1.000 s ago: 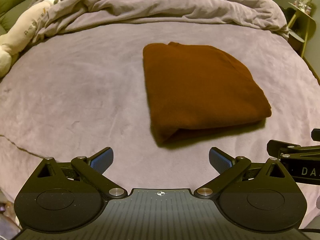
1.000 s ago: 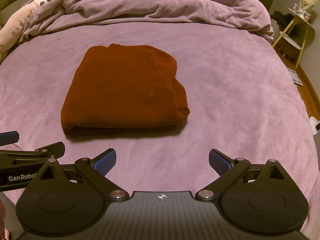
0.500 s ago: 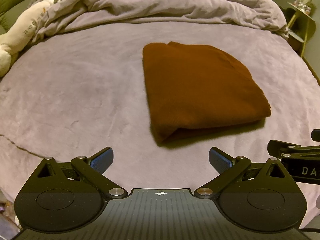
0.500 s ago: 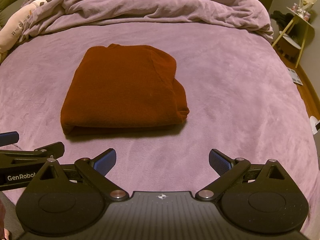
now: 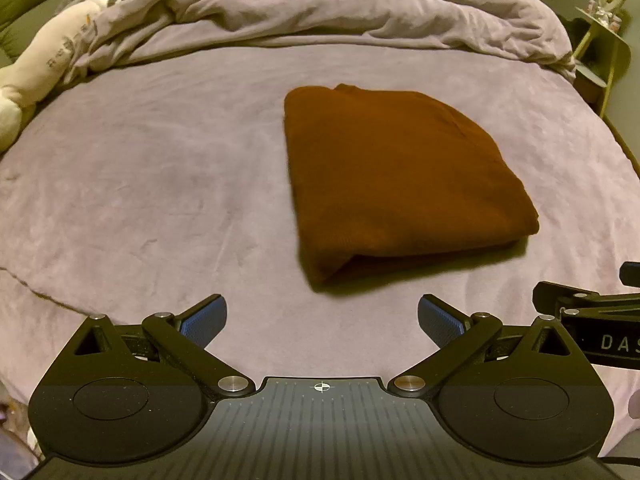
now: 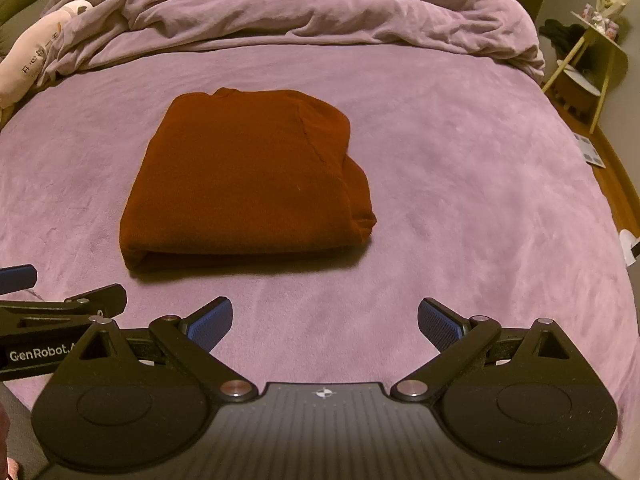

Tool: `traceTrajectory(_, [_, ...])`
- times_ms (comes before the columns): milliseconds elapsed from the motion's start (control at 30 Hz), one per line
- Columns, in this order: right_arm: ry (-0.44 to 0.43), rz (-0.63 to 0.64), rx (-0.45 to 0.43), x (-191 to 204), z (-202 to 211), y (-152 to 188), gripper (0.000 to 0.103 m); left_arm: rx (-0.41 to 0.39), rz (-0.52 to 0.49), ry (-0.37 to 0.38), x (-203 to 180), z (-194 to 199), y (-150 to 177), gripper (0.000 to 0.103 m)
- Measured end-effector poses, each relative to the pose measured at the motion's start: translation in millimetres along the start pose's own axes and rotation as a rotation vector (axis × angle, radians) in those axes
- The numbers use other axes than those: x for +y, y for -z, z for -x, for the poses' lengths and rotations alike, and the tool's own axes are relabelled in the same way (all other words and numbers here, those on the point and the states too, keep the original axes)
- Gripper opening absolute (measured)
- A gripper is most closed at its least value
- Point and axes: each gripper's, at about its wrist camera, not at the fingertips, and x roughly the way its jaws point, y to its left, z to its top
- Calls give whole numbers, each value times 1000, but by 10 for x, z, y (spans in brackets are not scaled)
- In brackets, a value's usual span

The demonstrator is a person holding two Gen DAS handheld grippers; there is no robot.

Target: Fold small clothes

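Observation:
A rust-brown garment (image 5: 396,184) lies folded into a neat rectangle on the purple bed cover; it also shows in the right wrist view (image 6: 248,184). My left gripper (image 5: 322,320) is open and empty, held near the bed's front edge, short of the garment. My right gripper (image 6: 324,322) is open and empty, also short of the garment and beside the left one. Neither gripper touches the cloth. Part of the right gripper shows at the right edge of the left wrist view (image 5: 592,320).
A rumpled purple duvet (image 5: 320,4) is bunched along the far side of the bed. A cream plush toy (image 5: 52,60) lies at the far left. A yellow-legged side table (image 6: 592,64) stands off the bed at the right, above the wooden floor (image 6: 616,184).

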Motion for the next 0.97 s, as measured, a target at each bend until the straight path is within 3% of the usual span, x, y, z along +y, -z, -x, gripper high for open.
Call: traceTrajectory(967, [3, -26, -6, -108, 32, 89, 99, -4, -60, 2, -65, -5, 70, 103])
